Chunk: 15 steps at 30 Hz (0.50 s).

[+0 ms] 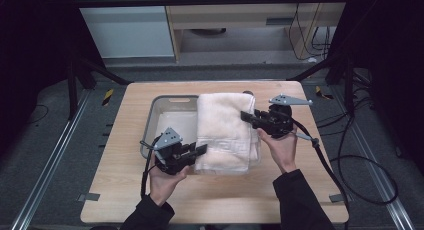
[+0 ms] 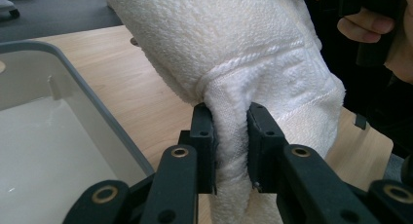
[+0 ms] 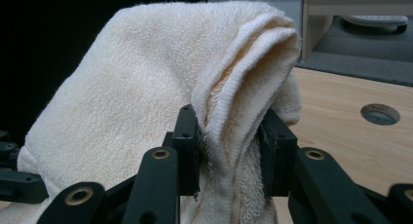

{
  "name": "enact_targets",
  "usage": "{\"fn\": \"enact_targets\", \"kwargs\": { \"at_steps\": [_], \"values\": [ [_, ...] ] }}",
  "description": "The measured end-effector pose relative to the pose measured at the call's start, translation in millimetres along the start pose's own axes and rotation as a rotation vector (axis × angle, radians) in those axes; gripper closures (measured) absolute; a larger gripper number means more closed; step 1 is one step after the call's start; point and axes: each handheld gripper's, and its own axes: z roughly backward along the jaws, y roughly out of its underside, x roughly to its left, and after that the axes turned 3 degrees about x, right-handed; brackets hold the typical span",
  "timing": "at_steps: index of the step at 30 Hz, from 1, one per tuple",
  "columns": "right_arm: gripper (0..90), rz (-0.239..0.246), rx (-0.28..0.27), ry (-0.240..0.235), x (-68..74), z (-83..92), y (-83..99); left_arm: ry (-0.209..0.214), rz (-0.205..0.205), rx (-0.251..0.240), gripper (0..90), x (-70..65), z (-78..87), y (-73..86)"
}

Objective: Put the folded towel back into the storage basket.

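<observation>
Folded towel [image 1: 225, 132] held at opposite edges, most likely to keep the fold intact and the load level above the grey bin [image 1: 167, 106] on the table [image 1: 125, 190]. Left gripper [image 2: 230, 118] pinching the near-left hem; right gripper [image 3: 229, 121] clamped on the far-right folded edge. Towel fabric bunched between both sets of jaws, spanning from one gripper to the other over the bin's right half.

Bin [image 1: 165, 106] mid-surface [image 1: 125, 190], towel [image 1: 222, 132] over its right part, left tool [image 1: 200, 151] at towel's near left corner, right tool [image 1: 248, 117] at its right edge
</observation>
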Motion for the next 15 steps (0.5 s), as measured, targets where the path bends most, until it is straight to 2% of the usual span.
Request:
{"fn": "enact_targets", "kwargs": {
  "at_steps": [15],
  "values": [
    [66.2, 0.046, -0.014, -0.004, 21.8, -15.3, -29.8, -0.04, 0.013, -0.047, 74.9, 16.9, 23.2, -10.6]
  ]
}}
